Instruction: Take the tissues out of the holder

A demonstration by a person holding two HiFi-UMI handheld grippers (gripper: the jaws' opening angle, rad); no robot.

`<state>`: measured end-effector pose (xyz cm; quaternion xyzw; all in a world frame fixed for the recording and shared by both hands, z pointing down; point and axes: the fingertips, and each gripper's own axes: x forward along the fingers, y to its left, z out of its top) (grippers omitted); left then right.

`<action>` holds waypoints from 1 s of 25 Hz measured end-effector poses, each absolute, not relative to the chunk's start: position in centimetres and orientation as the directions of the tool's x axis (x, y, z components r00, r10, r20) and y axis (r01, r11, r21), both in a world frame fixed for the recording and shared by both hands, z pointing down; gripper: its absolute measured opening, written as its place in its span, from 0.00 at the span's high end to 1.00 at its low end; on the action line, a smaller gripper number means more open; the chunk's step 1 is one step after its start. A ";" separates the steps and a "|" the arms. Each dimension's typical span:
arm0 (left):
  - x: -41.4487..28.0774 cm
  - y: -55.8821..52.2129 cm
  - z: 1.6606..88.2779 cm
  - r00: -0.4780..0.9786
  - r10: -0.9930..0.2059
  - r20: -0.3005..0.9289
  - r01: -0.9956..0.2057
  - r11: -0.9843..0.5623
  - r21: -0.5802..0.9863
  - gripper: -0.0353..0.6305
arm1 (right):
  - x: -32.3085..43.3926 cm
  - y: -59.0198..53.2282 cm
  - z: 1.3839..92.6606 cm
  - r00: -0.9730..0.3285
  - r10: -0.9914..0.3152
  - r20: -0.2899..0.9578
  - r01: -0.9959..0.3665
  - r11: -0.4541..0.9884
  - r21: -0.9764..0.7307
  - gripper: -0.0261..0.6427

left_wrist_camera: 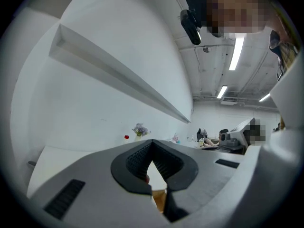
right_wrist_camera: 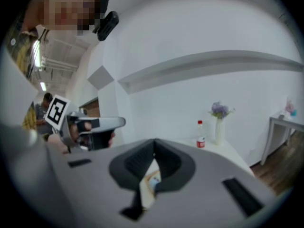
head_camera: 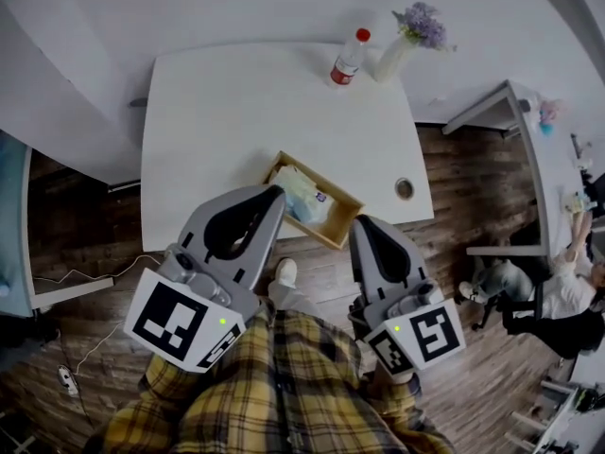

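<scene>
A wooden holder (head_camera: 342,228) sits at the near edge of the white table (head_camera: 227,112), with a pack of tissues (head_camera: 304,197) lying in it. My left gripper (head_camera: 276,193) hangs shut and empty, its tip just left of the holder and above it. My right gripper (head_camera: 360,220) is shut too, holding nothing, its tip by the holder's right corner. In the right gripper view the holder (right_wrist_camera: 148,177) and tissues (right_wrist_camera: 153,184) show through the gap behind the closed tips (right_wrist_camera: 154,141). The left gripper view shows closed tips (left_wrist_camera: 152,142) and a bit of the holder's wood (left_wrist_camera: 159,201).
A red-capped bottle (head_camera: 347,61) and a white vase of purple flowers (head_camera: 406,38) stand at the table's far edge. A round hole (head_camera: 404,188) is near the right corner. Another white desk (head_camera: 529,149) and a seated person (head_camera: 567,291) are to the right. Cables lie on the floor at left.
</scene>
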<state>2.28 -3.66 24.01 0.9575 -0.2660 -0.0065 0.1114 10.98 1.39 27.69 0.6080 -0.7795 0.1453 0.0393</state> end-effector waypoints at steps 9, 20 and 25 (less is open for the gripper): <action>6.5 -5.9 24.4 0.812 -0.578 0.082 -0.583 -0.790 0.190 0.93 | 15.9 -1.5 28.1 -0.329 -0.919 0.219 -0.935 0.286 -0.208 0.94; 7.8 -10.0 24.2 0.808 -0.581 0.097 -0.588 -0.788 0.183 0.93 | 16.6 -5.6 28.2 -0.362 -0.905 0.225 -0.924 0.315 -0.218 0.94; 7.6 -12.2 24.3 0.823 -0.561 0.090 -0.567 -0.802 0.187 0.93 | 15.6 -8.1 28.2 -0.352 -0.909 0.223 -0.927 0.307 -0.214 0.94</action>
